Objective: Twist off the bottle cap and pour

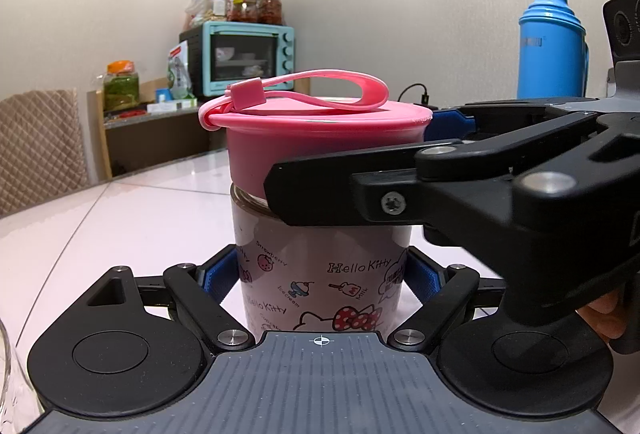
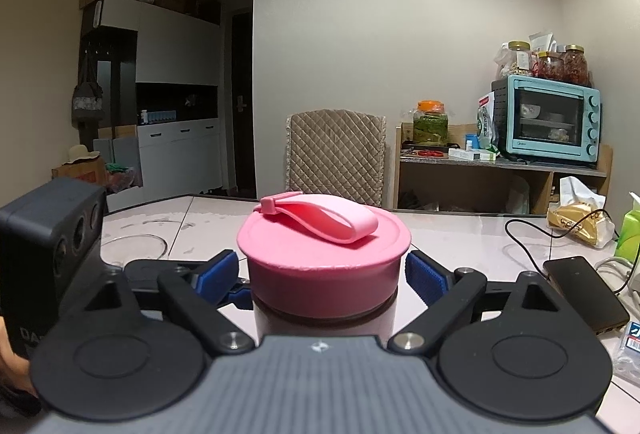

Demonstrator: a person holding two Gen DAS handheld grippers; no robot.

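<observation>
A Hello Kitty bottle [image 1: 324, 274] with a pink cap [image 1: 320, 138] and pink strap stands upright on the table. My left gripper [image 1: 324, 278] is shut on the bottle's body, blue pads touching both sides. My right gripper [image 2: 322, 270] sits around the pink cap [image 2: 324, 258]; its blue pads [image 2: 422, 276] stand a small gap off the cap on each side, so it is open. The right gripper also shows in the left wrist view [image 1: 460, 162], reaching in from the right at cap height. The bottle's contents are hidden.
A clear glass bowl [image 2: 134, 246] sits on the table at the left. A blue thermos [image 1: 552, 46] stands at the back right. A black phone [image 2: 584, 292], cables and a snack bag [image 2: 580, 222] lie to the right. A quilted chair [image 2: 336, 154] stands beyond the table.
</observation>
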